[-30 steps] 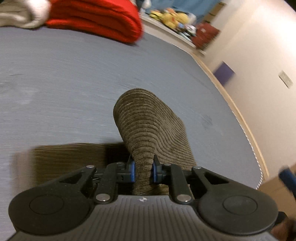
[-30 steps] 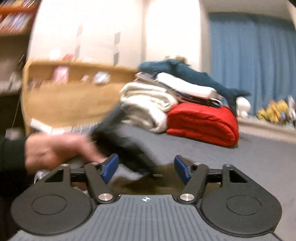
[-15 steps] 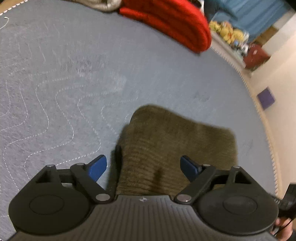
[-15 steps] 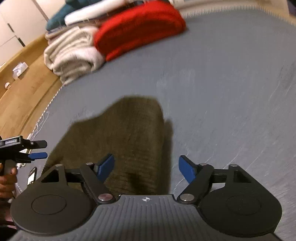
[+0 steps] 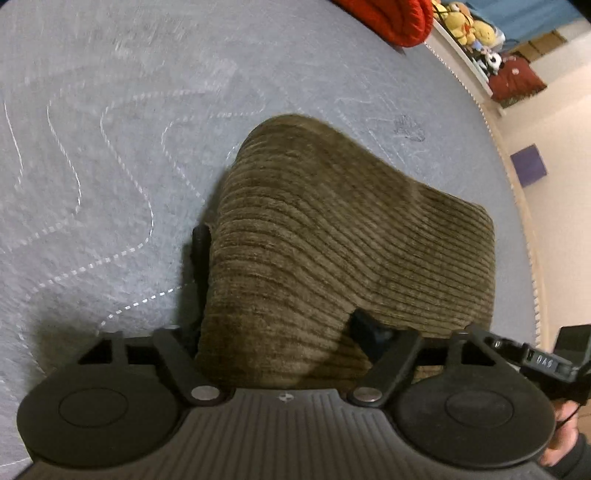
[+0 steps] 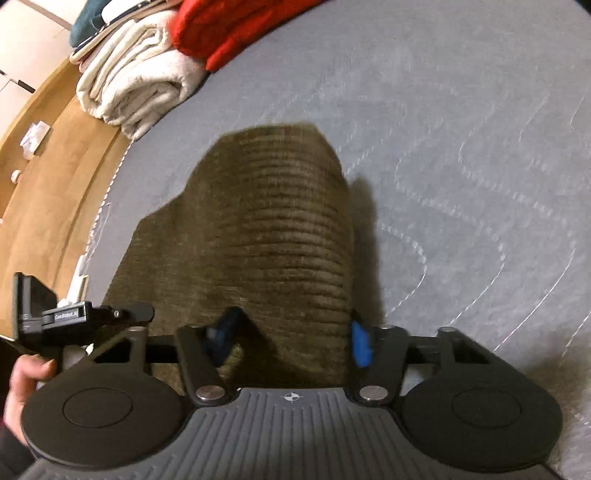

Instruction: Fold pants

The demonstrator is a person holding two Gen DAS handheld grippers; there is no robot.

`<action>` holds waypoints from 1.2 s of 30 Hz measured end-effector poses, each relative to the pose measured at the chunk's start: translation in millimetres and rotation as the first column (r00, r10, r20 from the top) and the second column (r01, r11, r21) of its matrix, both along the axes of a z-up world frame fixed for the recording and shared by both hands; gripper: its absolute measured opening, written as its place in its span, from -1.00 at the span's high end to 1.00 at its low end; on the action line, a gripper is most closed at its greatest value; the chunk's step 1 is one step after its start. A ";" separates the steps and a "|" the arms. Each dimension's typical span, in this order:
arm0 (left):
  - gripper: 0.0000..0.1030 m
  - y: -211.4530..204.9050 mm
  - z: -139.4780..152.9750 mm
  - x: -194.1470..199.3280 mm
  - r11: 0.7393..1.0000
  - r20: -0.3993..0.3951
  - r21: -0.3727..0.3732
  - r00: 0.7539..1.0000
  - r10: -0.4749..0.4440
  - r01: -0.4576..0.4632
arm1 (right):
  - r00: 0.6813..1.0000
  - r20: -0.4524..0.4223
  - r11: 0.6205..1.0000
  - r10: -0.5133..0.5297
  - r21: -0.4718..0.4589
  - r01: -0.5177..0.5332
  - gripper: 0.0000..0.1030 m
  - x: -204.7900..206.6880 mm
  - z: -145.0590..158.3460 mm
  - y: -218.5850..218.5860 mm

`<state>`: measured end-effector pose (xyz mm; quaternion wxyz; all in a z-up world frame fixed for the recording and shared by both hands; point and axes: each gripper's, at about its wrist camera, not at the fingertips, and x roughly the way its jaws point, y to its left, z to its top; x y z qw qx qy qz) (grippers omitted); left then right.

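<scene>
Olive-brown corduroy pants [image 5: 332,240] lie folded in a thick bundle on the grey quilted surface [image 5: 92,147]. My left gripper [image 5: 284,332] is open, its jaws standing wide on either side of the near end of the bundle. The pants also show in the right wrist view [image 6: 280,229]. My right gripper [image 6: 291,332] is open too, its blue pads [image 6: 360,343] spread around the other near end. Fabric sits between both pairs of jaws without being pinched. Each gripper shows at the edge of the other's view.
A red folded blanket [image 6: 236,26] and a cream folded blanket [image 6: 136,81] lie at the far edge. Wooden floor [image 6: 48,177] runs past the left edge. Plush toys [image 5: 469,26] and a cream wall stand at the far right.
My left gripper let go of the raised fold of pants and opened wide. The fold dropped flat into a bundle. Both grippers tilted down and came close over the pants.
</scene>
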<state>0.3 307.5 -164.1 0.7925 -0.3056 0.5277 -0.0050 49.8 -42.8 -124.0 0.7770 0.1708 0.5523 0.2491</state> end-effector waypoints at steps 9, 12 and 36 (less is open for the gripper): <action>0.06 -54.6 44.5 16.2 0.996 0.087 0.079 0.995 -0.042 0.036 | 0.994 0.107 0.999 -0.036 -0.012 0.037 0.38 -1.0 56.4 -15.7; 0.10 -87.8 54.2 40.5 0.995 0.145 0.057 0.986 -0.084 0.077 | 0.984 0.161 0.997 -0.074 -0.019 0.078 0.38 4.1 75.1 -44.6; 0.17 -211.2 80.6 96.4 0.904 0.306 0.391 0.902 -0.304 0.172 | 0.885 0.464 0.937 0.030 -0.321 0.136 0.19 73.0 73.1 -126.7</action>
